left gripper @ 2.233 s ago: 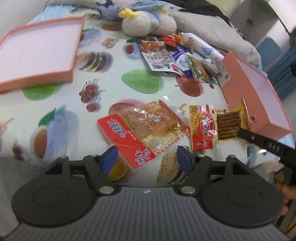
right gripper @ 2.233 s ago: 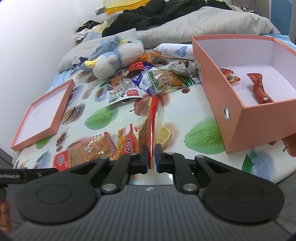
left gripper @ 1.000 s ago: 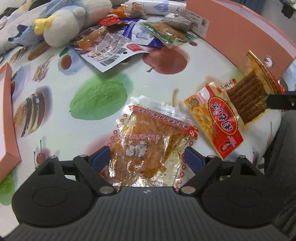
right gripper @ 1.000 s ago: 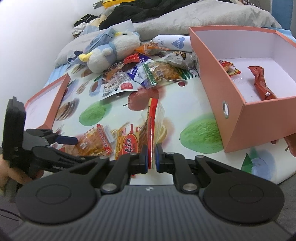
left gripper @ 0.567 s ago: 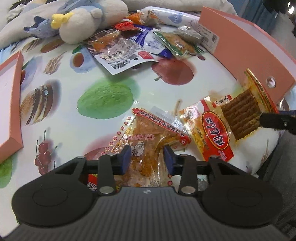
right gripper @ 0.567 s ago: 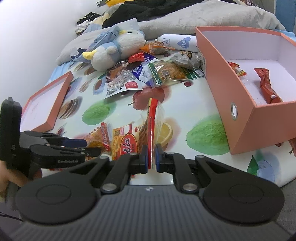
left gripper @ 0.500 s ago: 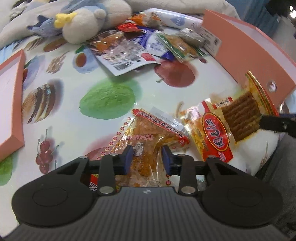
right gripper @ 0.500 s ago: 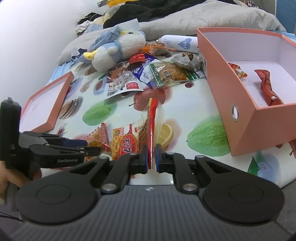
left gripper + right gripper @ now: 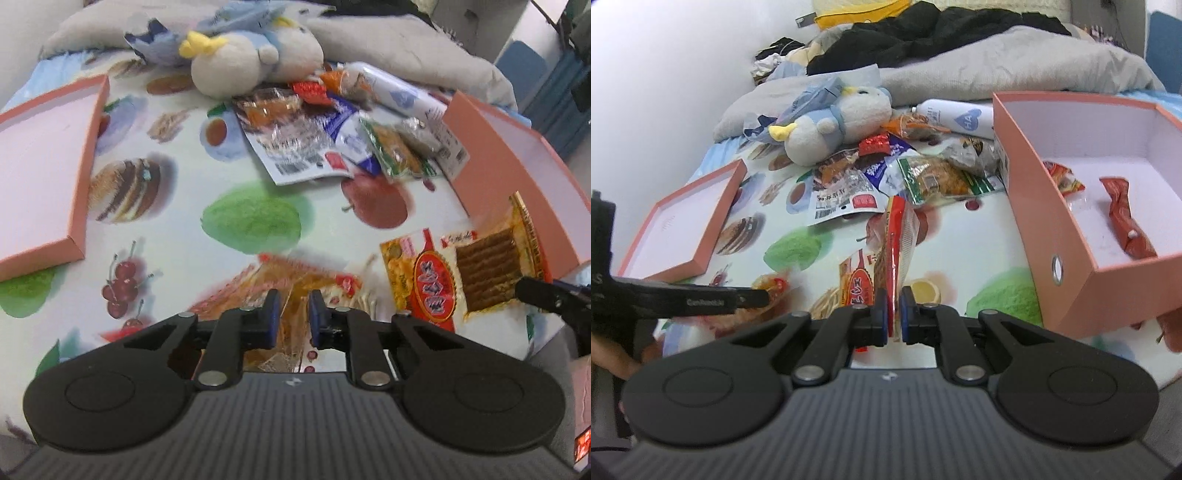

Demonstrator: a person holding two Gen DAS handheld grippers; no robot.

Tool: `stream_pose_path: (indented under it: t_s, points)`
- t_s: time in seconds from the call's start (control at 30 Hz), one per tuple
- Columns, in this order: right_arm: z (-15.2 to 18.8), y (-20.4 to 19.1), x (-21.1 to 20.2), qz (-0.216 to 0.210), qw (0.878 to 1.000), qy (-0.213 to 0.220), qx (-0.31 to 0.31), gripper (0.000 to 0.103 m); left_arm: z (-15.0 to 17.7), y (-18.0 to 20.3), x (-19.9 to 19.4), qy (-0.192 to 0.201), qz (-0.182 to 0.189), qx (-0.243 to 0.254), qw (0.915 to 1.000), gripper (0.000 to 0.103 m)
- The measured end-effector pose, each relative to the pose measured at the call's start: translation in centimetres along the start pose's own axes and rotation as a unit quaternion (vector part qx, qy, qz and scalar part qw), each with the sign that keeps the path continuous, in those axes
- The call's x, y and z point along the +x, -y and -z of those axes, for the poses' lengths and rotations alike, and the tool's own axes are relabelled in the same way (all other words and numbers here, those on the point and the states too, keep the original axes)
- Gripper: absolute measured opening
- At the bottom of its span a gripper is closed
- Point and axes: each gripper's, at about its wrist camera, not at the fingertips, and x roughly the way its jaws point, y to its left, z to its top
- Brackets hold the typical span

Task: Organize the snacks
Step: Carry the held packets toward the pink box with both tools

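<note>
1. the left gripper (image 9: 292, 314) is closing its fingers on the clear orange snack bag (image 9: 295, 280) near the bed's front edge.
2. the right gripper (image 9: 894, 314) is pinching the red snack bag (image 9: 897, 236) tight, standing it on edge.
3. i think lifting both slowly, then lowering them into the pink box (image 9: 1071, 236), is working best.

Left gripper (image 9: 292, 310) closing on clear orange snack packet (image 9: 295, 284), packet pinched between blue pads. Red-and-yellow snack packet (image 9: 461, 273) at right, held by right gripper (image 9: 546, 295). Pink box (image 9: 517, 155) beyond; pink lid (image 9: 48, 173) at left.
</note>
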Motion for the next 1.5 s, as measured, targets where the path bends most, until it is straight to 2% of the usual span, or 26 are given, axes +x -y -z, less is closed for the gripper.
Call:
stream_pose_path:
  t_s: [0.33, 0.63, 0.93, 1.0, 1.03, 1.33, 1.43, 1.5]
  points:
    - [-1.1, -0.2, -1.1, 0.009, 1.000, 0.016, -0.010, 0.009, -1.2, 0.8, -1.8, 0.028, 0.012, -0.011, 0.9995, 0.014]
    - [-3.4, 0.6, -2.5, 0.023, 0.999, 0.041, -0.012, 0.009, -3.6, 2.6, -4.1, 0.062, 0.034, -0.008, 0.9975, 0.013]
    - [-6.5, 1.9, -4.4, 0.043, 0.996, 0.072, -0.020, 0.009, -7.2, 6.3, -5.8, 0.092, 0.062, 0.019, 0.9936, 0.011]
    - [-7.3, 2.4, -4.9, 0.048, 0.995, 0.079, -0.021, 0.009, -8.3, 7.4, -6.2, 0.097, 0.080, 0.018, 0.9919, 0.007]
    - [-7.7, 2.6, -5.1, 0.051, 0.995, 0.082, -0.020, 0.009, -8.7, 8.0, -6.4, 0.101, 0.083, 0.023, 0.9911, 0.003]
    - [-11.4, 5.5, -7.3, 0.071, 0.991, 0.115, -0.024, 0.009, -12.7, 14.7, -7.3, 0.138, 0.107, 0.079, 0.9815, 0.002]
    - [-11.8, 6.5, -7.5, 0.073, 0.990, 0.116, -0.016, 0.009, -13.2, 15.8, -6.3, 0.130, 0.111, 0.104, 0.9799, 0.002]
    - [-11.8, 7.0, -7.3, 0.075, 0.991, 0.113, -0.013, 0.009, -13.1, 16.0, -4.8, 0.111, 0.118, 0.128, 0.9785, 0.002]
